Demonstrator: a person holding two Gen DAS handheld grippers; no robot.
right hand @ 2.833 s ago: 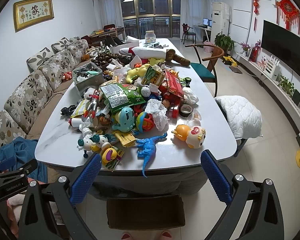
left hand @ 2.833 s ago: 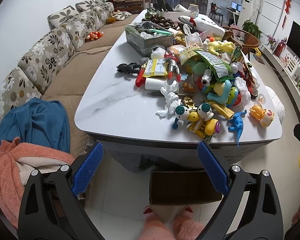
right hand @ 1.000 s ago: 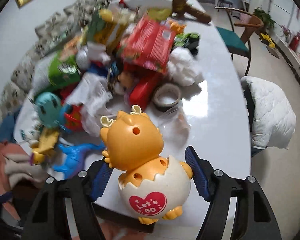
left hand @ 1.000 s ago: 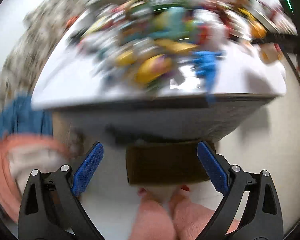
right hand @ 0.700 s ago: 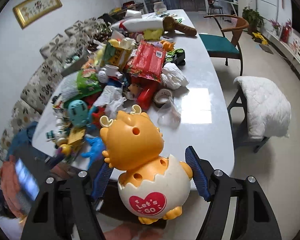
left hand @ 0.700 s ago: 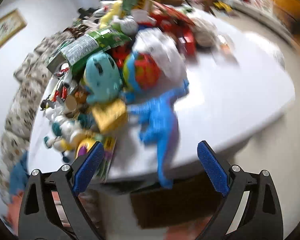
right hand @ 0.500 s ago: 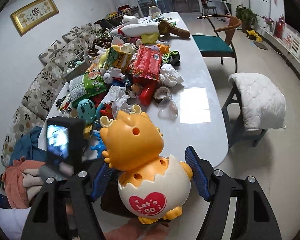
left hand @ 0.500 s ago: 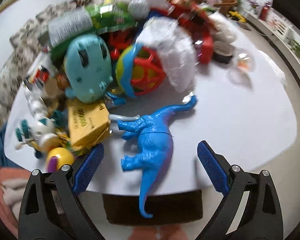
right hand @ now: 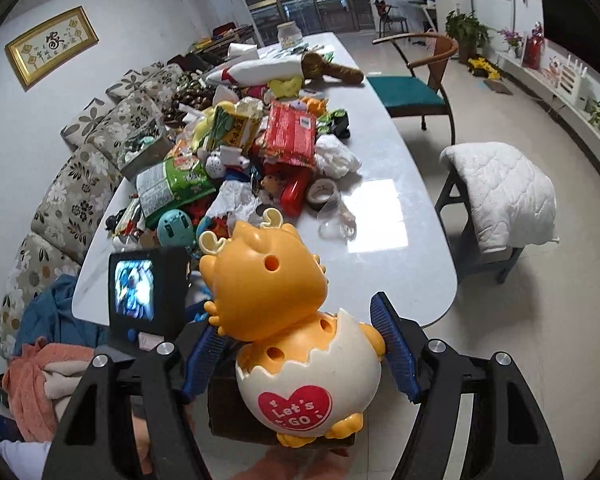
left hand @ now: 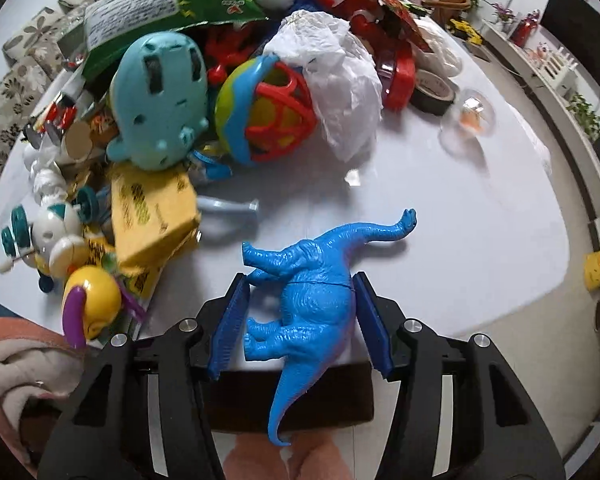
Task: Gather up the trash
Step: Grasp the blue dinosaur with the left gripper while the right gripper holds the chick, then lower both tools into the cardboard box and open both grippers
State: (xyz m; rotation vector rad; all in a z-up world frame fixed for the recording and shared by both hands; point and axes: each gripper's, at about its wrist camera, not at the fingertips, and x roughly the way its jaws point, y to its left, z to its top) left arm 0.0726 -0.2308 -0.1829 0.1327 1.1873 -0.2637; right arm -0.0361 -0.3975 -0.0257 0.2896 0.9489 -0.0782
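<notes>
Home living room, lived-in. Long sofa (right hand: 80,184) with floral cushions runs along the white wall, a framed calligraphy piece (right hand: 52,46) hanging above it. Large white marble-look table (right hand: 380,208) in the middle, heaped with children's toys, snack bags and crumpled tissue. Wooden armchair (right hand: 416,80) with teal seat at the table's far side; stool under a white quilted cover (right hand: 500,192) just beside the table. Flat television (right hand: 576,36) on the opposite wall over a low console with potted plants (right hand: 466,26) near it. Tall windows at the far end, a desk with monitor in the corner. Clothes (right hand: 40,380) piled on the sofa's near end. Pale tiled floor.
</notes>
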